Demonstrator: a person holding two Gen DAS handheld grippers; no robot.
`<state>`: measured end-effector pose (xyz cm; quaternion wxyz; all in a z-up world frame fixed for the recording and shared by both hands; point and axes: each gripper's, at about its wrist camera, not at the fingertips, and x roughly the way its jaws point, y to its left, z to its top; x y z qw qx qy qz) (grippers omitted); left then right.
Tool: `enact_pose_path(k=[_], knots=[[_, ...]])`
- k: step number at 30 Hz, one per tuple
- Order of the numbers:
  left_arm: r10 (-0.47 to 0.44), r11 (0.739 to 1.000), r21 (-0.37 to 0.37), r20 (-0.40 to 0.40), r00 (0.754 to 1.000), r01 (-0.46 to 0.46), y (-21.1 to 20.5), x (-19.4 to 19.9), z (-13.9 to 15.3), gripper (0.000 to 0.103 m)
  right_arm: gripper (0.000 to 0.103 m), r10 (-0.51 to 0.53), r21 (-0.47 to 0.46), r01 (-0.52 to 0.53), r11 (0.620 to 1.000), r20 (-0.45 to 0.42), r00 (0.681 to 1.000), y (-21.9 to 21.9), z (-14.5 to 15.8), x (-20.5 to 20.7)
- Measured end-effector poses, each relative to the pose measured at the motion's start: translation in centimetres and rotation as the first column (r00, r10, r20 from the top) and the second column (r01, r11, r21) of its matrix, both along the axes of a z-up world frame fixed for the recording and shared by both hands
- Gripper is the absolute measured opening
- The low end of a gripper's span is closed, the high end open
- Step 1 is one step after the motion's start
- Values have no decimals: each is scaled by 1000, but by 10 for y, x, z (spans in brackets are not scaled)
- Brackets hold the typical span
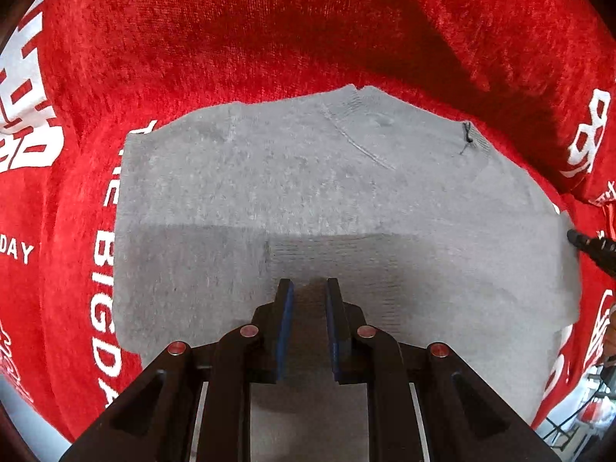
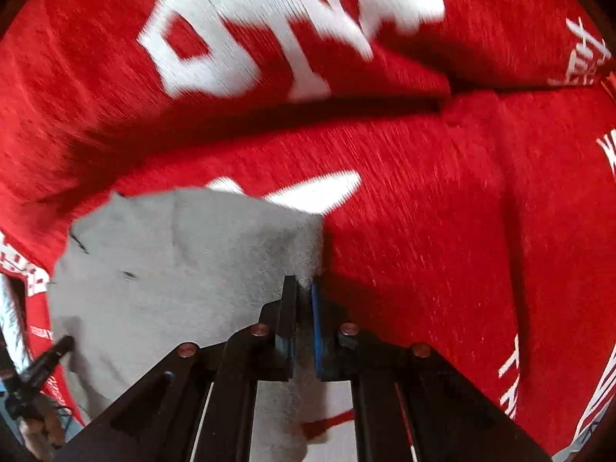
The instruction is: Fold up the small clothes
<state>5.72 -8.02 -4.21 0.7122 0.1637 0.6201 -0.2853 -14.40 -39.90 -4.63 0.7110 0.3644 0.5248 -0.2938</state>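
A grey garment lies flat on a red printed cloth. The left hand-held gripper pinches a fold of it between narrow jaws; the right hand-held gripper is clamped on its edge.

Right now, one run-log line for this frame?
step: folding | left gripper: shut on grey garment | right gripper: shut on its edge | under: red cloth
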Motion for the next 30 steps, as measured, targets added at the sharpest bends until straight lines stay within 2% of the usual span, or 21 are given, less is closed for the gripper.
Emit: enact_pose_path(k=[3, 7, 9, 13, 16, 19, 20, 24, 30], knots=[[-5, 1000, 12, 20, 1000, 5, -8, 2, -4, 18, 8, -20, -38, 19, 999, -21, 1000, 4, 6, -3], [-4, 999, 38, 33, 999, 3, -14, 9, -2, 18, 8, -103, -39, 100, 994, -55, 993, 4, 20, -16], [2, 998, 63, 47, 999, -5, -7, 9, 3, 18, 8, -94, -8, 94, 996, -10, 996, 12, 32, -23], [-21, 999, 40, 51, 998, 19, 5, 4, 16, 18, 8, -23, 13, 22, 1000, 39, 999, 48, 49, -27], [-65, 996, 67, 61, 996, 61, 4, -8, 11, 18, 8, 12, 40, -12, 999, 20, 1000, 74, 38, -23], [-50, 996, 82, 32, 998, 47, 7, -5, -2, 18, 7, 16, 47, -15, 999, -30, 999, 86, 21, -28], [-40, 997, 74, 35, 999, 38, 7, -5, -4, 19, 6, 16, 42, -15, 999, -18, 1000, 86, 19, -32], [-25, 998, 59, 15, 1000, 24, 15, -4, -3, 19, 5, 17, 37, -16, 999, -20, 1000, 82, 25, -38], [-36, 992, 124, 22, 999, 33, 29, -2, -2, 19, 9, -11, 52, 13, 999, -43, 999, 90, 36, -44]])
